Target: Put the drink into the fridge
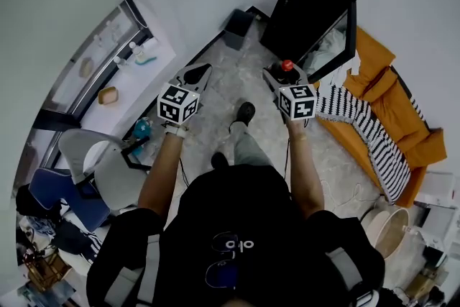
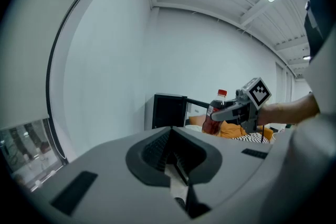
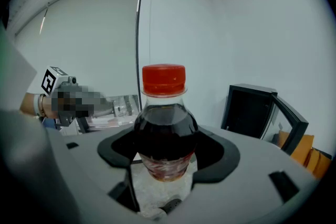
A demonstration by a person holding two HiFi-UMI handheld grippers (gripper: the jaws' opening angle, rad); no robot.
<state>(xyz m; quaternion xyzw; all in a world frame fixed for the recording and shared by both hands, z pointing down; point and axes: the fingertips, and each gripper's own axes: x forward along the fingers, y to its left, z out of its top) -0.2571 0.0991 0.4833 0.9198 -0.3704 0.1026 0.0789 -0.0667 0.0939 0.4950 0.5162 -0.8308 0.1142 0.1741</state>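
Red cap up: the dark drink (image 3: pixel 165 128) stands upright in your right gripper (image 3: pixel 164 176), jaws clamped on its lower body. Your left gripper (image 2: pixel 176 165) is closed on nothing. The black fridge (image 1: pixel 310 3) is ahead with its door (image 3: pixel 291 123) open, so carry level and clear that door edge.

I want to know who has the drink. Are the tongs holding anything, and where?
The right tongs grip the red-capped drink bottle around its middle. The left tongs are shut and hold nothing.
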